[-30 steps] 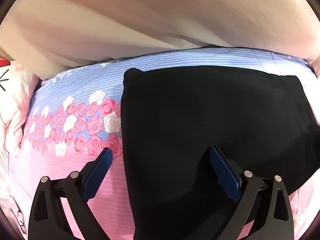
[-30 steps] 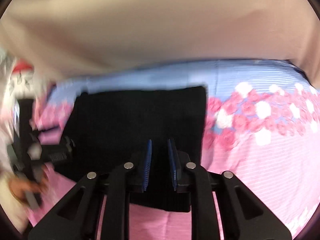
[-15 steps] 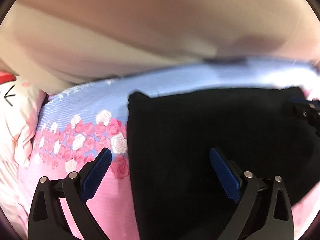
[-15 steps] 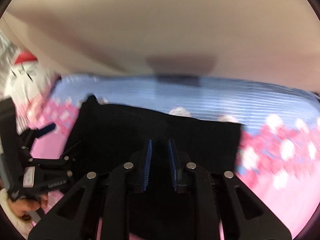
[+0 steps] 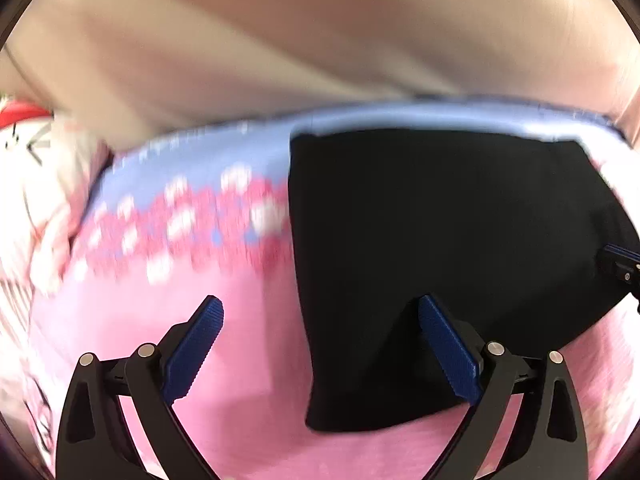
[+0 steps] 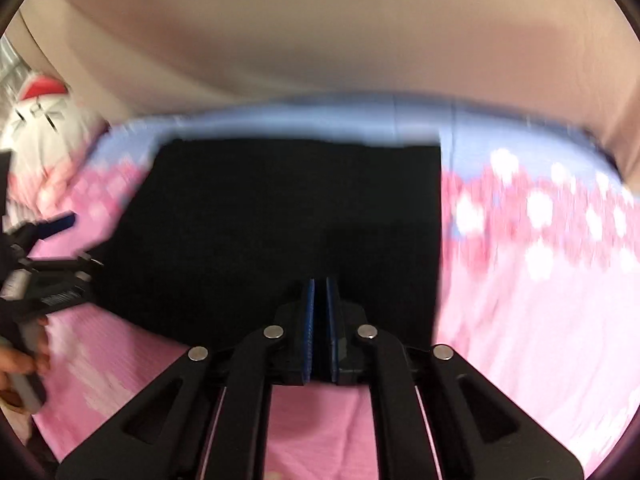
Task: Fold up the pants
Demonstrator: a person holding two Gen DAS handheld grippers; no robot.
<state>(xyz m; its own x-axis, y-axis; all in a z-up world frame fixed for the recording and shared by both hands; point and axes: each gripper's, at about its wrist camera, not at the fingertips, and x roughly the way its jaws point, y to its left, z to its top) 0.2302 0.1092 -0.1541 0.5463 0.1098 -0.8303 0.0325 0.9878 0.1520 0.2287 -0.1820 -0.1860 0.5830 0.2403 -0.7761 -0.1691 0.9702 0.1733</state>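
We are listing one pair of black pants [image 5: 440,248], folded into a flat block and lying on one bedsheet [image 5: 248,360], pink with a band of roses and a blue stripe at the far edge. We are counting two grippers. The left gripper [image 5: 320,344] is hanging with its jaws spread wide, one blue pad over the sheet and one over the pants, gripping nothing. The right gripper [image 6: 320,328] is sitting with its two blue pads pinched nearly together over the pants' near edge; we cannot tell whether cloth lies between them. One white plush toy [image 6: 40,120] with a red patch is resting at the far left.
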